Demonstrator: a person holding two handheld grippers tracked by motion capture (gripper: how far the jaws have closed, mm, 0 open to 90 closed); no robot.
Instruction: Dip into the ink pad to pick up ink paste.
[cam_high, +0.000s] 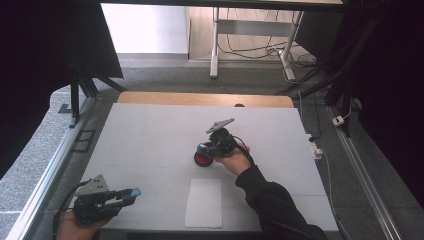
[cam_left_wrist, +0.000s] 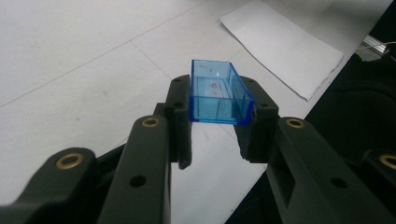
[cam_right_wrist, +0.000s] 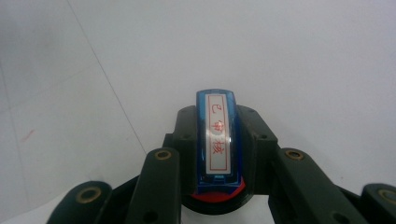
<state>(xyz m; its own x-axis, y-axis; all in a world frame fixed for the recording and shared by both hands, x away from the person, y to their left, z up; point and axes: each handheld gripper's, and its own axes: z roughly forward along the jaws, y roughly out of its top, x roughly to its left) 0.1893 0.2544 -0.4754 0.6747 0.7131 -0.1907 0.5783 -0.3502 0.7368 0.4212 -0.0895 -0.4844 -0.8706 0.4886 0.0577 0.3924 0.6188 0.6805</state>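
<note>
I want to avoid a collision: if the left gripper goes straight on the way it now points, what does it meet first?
Probably the white paper sheet: the left gripper, shut on the blue cap, points toward it, low over the table. Depth is unclear.

Your left hand-held gripper (cam_left_wrist: 218, 119) is clamping a clear blue plastic cap (cam_left_wrist: 217, 93) between its jaws, hanging above the white table (cam_left_wrist: 79, 60), a paper sheet (cam_left_wrist: 285, 44) lying beyond.
</note>
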